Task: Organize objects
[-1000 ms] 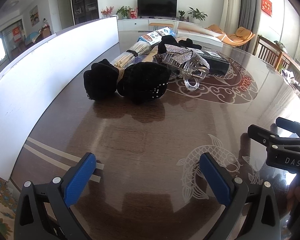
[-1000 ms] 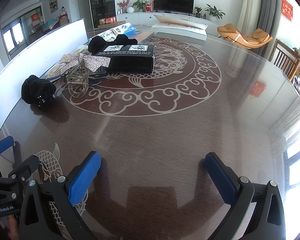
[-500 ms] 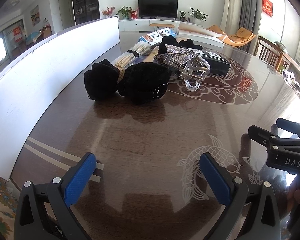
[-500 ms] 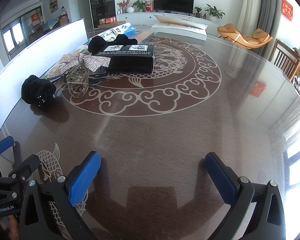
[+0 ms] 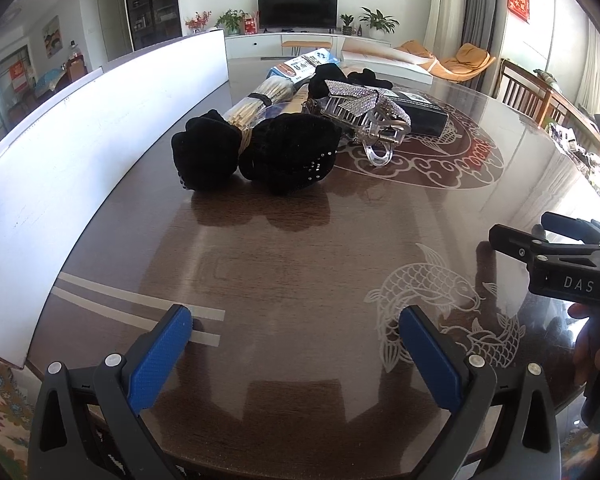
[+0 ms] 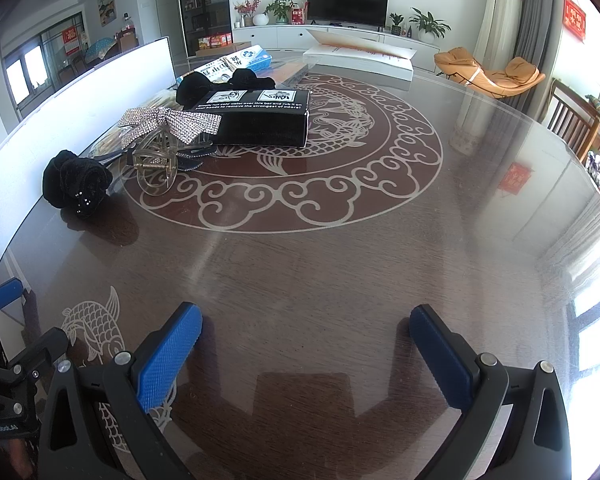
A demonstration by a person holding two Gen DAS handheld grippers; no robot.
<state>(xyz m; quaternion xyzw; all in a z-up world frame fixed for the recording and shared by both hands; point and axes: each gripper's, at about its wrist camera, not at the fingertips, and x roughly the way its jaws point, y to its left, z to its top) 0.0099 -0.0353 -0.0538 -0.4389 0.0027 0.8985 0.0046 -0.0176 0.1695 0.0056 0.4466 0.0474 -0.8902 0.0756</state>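
- The left tongs (image 5: 294, 342) are held wide apart above the near edge of the tabletop (image 5: 300, 264), with nothing between the blue pads (image 5: 160, 358).
- The right tongs (image 6: 306, 350) are likewise spread wide and empty, over bare tabletop just beside a fish inlay (image 6: 94, 330).
- Two black scrunchies (image 5: 252, 152) are seen ahead of the left tongs, well apart from them, touching each other beside the white board (image 5: 80, 140).
- A bundle of sticks (image 5: 260, 98) is laid just behind the scrunchies, reaching away toward a blue-and-white packet (image 5: 306, 65).
- A clear hair claw (image 5: 380, 140) is placed right of the scrunchies, with a rhinestone bow (image 5: 360, 96) on top of it.
- A black box (image 6: 260, 120) is set behind the claw, on the dragon medallion (image 6: 340, 152).
- More black fabric (image 6: 220, 84) is seen behind the box; what it is cannot be told.
- Part of the right tongs' frame and a hand (image 5: 596, 352) are seen at the right edge of the left view.
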